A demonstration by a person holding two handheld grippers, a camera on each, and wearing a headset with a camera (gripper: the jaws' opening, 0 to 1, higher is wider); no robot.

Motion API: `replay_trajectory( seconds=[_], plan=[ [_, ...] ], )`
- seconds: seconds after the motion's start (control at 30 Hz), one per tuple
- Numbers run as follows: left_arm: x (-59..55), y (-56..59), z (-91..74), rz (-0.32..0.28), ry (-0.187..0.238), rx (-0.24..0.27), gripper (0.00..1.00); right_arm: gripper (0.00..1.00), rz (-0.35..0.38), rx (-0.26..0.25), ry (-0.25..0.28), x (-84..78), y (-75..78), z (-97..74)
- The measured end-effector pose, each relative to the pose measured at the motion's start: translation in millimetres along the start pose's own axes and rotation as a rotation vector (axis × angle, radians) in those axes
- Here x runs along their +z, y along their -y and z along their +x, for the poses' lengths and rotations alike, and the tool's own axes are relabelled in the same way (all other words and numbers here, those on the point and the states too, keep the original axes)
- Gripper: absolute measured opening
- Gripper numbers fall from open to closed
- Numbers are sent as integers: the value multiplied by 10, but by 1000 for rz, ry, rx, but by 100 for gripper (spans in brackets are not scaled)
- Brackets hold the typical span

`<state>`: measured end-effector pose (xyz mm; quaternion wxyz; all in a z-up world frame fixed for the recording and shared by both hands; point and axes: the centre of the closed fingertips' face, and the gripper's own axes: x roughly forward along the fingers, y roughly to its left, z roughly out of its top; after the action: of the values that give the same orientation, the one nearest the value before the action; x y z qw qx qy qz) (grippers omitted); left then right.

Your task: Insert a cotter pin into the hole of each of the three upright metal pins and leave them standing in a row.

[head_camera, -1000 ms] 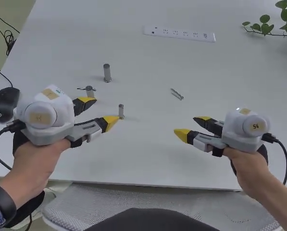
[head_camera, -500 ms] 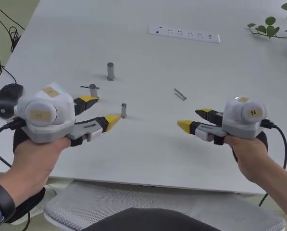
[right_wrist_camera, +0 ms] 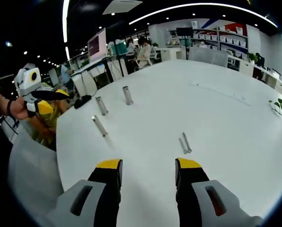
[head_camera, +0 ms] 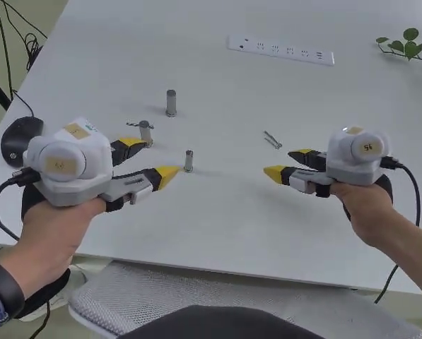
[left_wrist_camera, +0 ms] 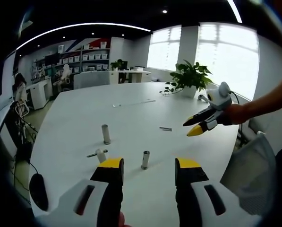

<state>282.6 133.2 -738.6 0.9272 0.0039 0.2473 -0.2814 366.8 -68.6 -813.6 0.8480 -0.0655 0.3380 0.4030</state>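
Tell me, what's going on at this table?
A person holds a gripper in each hand above a white table; the left gripper and right gripper are both open and empty. Three metal pins stand upright near the left one; the middle pin seems to carry a cotter pin already. In front of the right gripper lie loose cotter pins.

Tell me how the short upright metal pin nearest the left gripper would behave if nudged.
The short pin stands on a narrow base, so a sideways push would probably tip it. Round, it would likely roll on the smooth table once down. It looks metal, so probably stiff.
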Motion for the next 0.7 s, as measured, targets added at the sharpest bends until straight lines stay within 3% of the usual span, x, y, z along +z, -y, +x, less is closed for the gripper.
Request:
replay_trajectory(
  seconds=[0.7],
  plan=[
    [-3,-57,-39,-23,-6,11,42,47,-30,38,-57,125,91,298]
  ],
)
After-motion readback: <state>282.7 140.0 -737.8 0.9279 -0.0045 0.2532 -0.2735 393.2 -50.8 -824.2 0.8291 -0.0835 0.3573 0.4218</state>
